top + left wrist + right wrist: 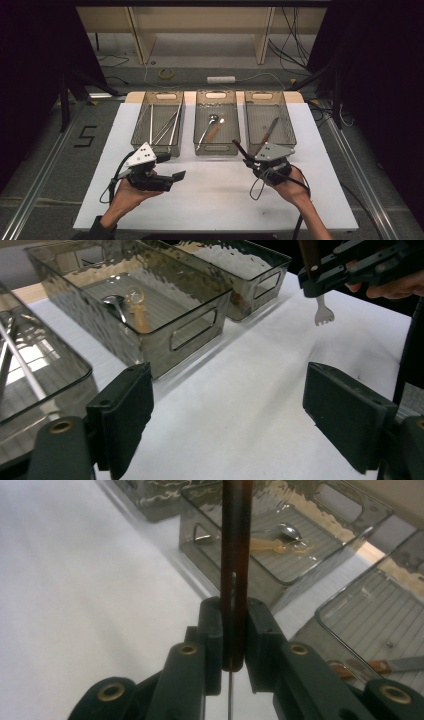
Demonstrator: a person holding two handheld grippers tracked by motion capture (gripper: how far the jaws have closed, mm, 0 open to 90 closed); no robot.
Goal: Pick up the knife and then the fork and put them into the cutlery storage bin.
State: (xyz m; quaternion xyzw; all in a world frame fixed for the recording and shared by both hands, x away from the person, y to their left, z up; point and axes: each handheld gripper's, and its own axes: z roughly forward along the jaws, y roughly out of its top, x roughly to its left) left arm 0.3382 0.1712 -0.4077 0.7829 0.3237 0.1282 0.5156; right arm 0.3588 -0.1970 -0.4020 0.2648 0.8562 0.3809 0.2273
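Note:
My right gripper (248, 161) is shut on a fork with a dark brown handle (238, 147), lifted over the white mat just in front of the middle bin (216, 151). In the right gripper view the handle (235, 555) stands upright between the pads of my right gripper (234, 625). The left gripper view shows the fork's metal tines (324, 315) hanging below the right gripper (320, 277). My left gripper (171, 166) is low over the mat near the left bin (142, 112). It is open, its jaws wide apart with nothing between them (227, 410).
Three smoky clear bins stand in a row at the back of the white mat (215, 200). The left one holds thin metal sticks (167, 127), the middle one two spoons (212, 120), the right bin (290, 125) a knife (270, 130). Floor and cables lie beyond.

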